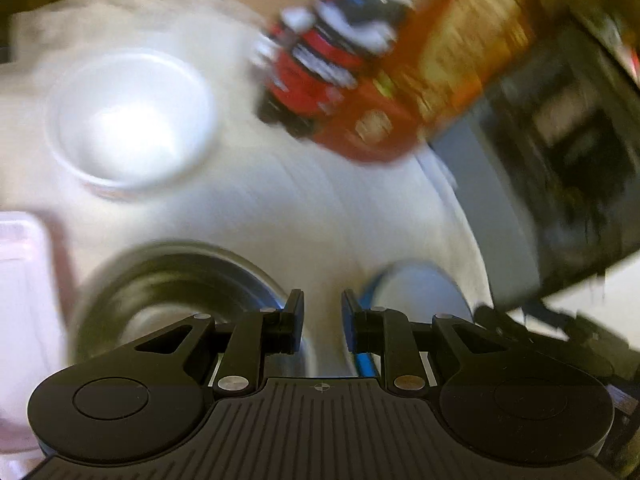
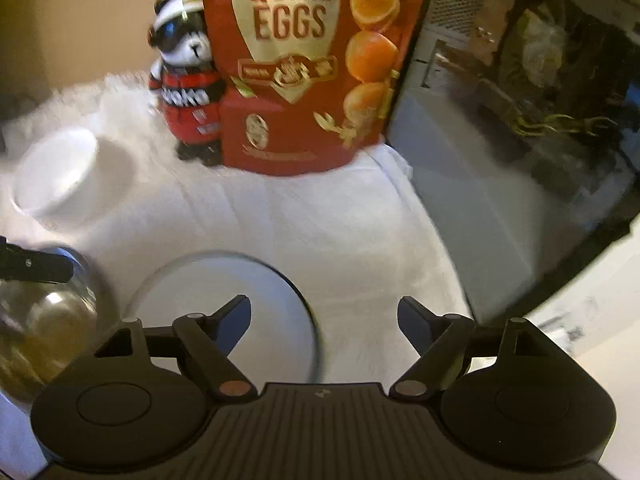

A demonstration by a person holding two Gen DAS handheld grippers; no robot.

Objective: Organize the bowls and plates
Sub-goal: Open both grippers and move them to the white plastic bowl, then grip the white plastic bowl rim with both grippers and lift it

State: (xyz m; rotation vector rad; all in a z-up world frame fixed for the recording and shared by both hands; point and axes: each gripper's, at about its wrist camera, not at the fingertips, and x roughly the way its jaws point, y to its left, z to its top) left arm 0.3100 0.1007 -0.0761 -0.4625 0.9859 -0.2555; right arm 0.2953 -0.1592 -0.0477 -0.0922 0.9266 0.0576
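From the left wrist, the blurry left gripper has its jaws close together with nothing between them. A white bowl sits toward the far left of the white cloth. A metal bowl is near.

From the right wrist, the right gripper is wide apart and empty above a round plate. The quail eggs bag and toy bear stand at the far edge.

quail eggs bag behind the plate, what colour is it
Red, with gold lettering and orange egg pictures: tall quail eggs bag; clearest in the right wrist view.
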